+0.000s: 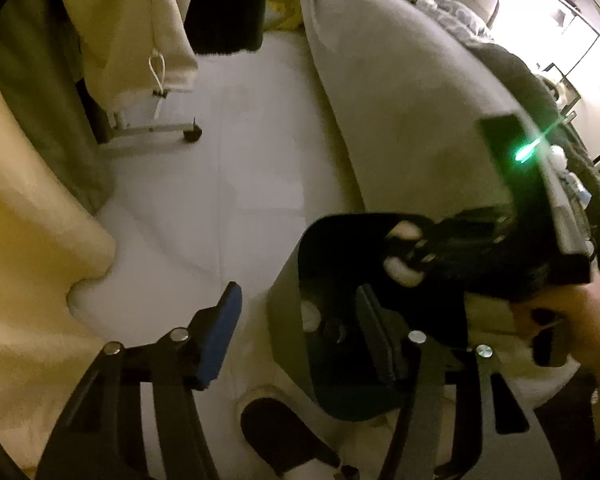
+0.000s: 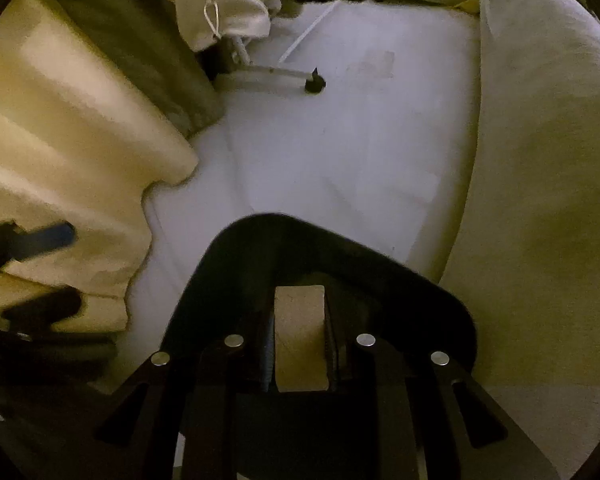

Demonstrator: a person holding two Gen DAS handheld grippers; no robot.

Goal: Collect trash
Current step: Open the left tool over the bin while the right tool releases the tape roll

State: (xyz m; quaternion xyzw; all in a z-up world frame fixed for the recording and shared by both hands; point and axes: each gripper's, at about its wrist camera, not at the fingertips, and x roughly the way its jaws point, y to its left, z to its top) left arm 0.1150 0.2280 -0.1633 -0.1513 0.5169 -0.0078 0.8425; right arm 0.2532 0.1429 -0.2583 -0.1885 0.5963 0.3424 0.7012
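Centrally, right claw (image 2: 299,332) pointing steeply down, jaws narrow and pinched on a tan cardboard piece (image 2: 298,312) held upright between the pads. Directly beneath claw and cardboard, the dark open mouth of a black bin (image 2: 340,248), its curved rim arching just beyond the fingertips. Past the rim, pale floor (image 2: 340,140). Left of the claw, a cream blanket (image 2: 80,140) drooping to the floor. Right of it, a large beige cushion (image 2: 540,160). Far ahead, a small black caster (image 2: 315,84) on a thin metal leg, and above that a pale garment (image 2: 220,8) with a white drawstring.

Next, left claw (image 1: 300,308), also angled down, jaws partway open. Blue pad (image 1: 220,332) outside the bin and clear of its wall; other finger over the bin's opening, so the near wall stands between the two fingers without being squeezed. Low inside the bin, pale shapes too dim to name. Up and right of this claw, the right claw's black body with a green light (image 1: 520,155), reaching over the bin. Farther right, a hand (image 1: 572,320) gripping its handle. Below the left claw, near the bottom edge, a dark slipper (image 1: 276,428) on the floor. Same blanket to the left, same cushion beyond the bin.
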